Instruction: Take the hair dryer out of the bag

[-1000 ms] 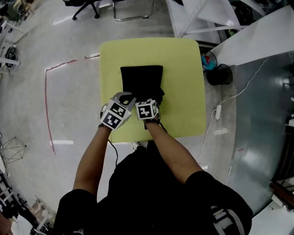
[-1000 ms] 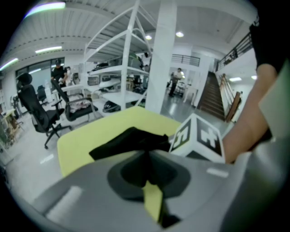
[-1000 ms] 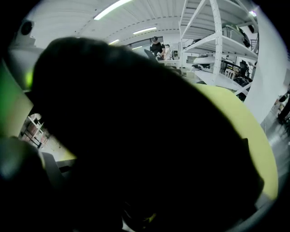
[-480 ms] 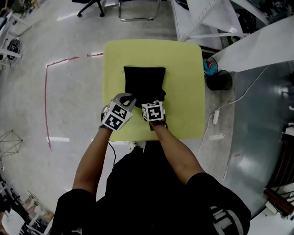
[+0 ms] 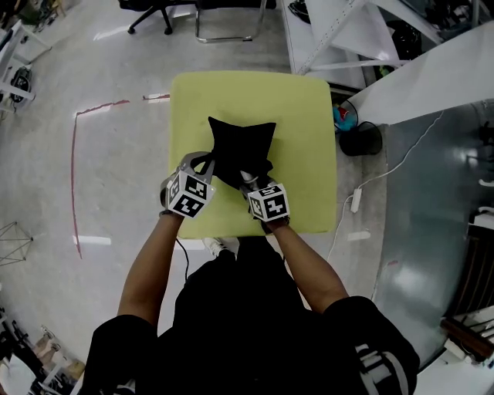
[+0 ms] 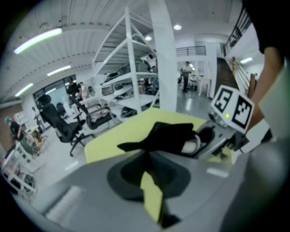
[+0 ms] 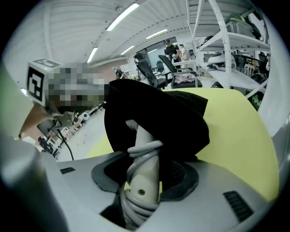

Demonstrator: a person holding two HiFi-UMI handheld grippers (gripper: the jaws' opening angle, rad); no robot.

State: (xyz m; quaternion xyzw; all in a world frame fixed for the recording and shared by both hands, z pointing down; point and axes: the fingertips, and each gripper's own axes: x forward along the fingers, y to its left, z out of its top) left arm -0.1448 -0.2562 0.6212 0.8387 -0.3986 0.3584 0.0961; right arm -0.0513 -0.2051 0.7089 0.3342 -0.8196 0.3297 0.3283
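Observation:
A black bag [image 5: 241, 146] lies on the yellow-green table [image 5: 305, 116], its near end lifted and bunched. My left gripper [image 5: 202, 162] is shut on the bag's left edge; in the left gripper view black fabric [image 6: 170, 136] runs down between its jaws [image 6: 147, 170]. At the bag's mouth my right gripper [image 5: 249, 182] is shut on the hair dryer's pale grey handle [image 7: 144, 167], which has its cord wound round it. The handle sticks out of the bag [image 7: 158, 118] between the right gripper's jaws [image 7: 145, 181]. The dryer's head is hidden inside the bag.
A black office chair [image 5: 147, 9] and a metal chair frame [image 5: 224, 23] stand beyond the table. A black bin [image 5: 359, 140] and a white cable with a power strip [image 5: 356, 200] lie to its right. Red tape [image 5: 75, 170] marks the floor at left.
The right gripper has closed on the dryer's handle and pulled back toward me and up. The bag's near end has risen and bunched. The left gripper has shifted a little left with the bag's edge.

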